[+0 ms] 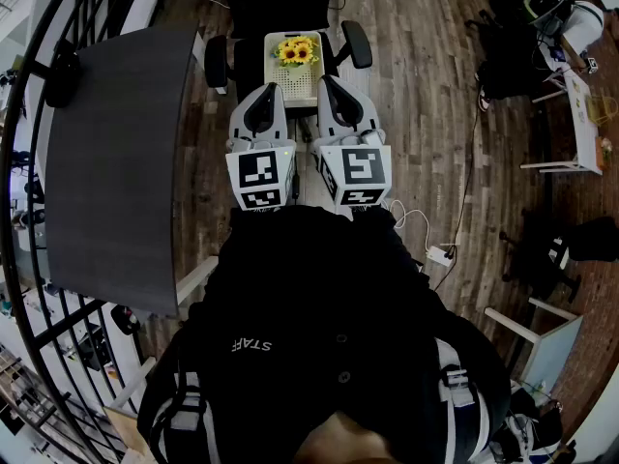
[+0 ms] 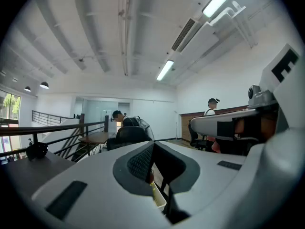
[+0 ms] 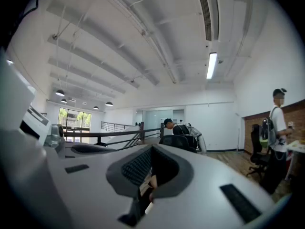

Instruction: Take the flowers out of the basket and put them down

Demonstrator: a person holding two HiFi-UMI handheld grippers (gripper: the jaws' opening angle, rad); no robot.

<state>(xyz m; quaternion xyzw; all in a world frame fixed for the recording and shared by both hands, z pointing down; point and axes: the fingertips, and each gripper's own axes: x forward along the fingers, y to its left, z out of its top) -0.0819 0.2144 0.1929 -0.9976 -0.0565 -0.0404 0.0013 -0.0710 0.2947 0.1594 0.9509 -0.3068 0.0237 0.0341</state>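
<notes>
Yellow flowers (image 1: 295,51) with green leaves stand in a white perforated basket (image 1: 293,90) on the seat of a black office chair (image 1: 356,44), at the top centre of the head view. I hold both grippers level and side by side, pointing at the chair. The left gripper (image 1: 268,90) is shut with nothing in it, its tip at the basket's near left edge. The right gripper (image 1: 329,83) is shut and empty at the basket's near right edge. In the gripper views the jaws of the left gripper (image 2: 152,147) and the right gripper (image 3: 151,149) meet and hide most of the basket.
A grey table (image 1: 116,162) lies to the left, with a black curved railing (image 1: 29,75) beyond it. A power strip (image 1: 440,254) with a white cable is on the wood floor to the right. White tables (image 1: 580,114) stand far right. A person (image 3: 279,123) stands there.
</notes>
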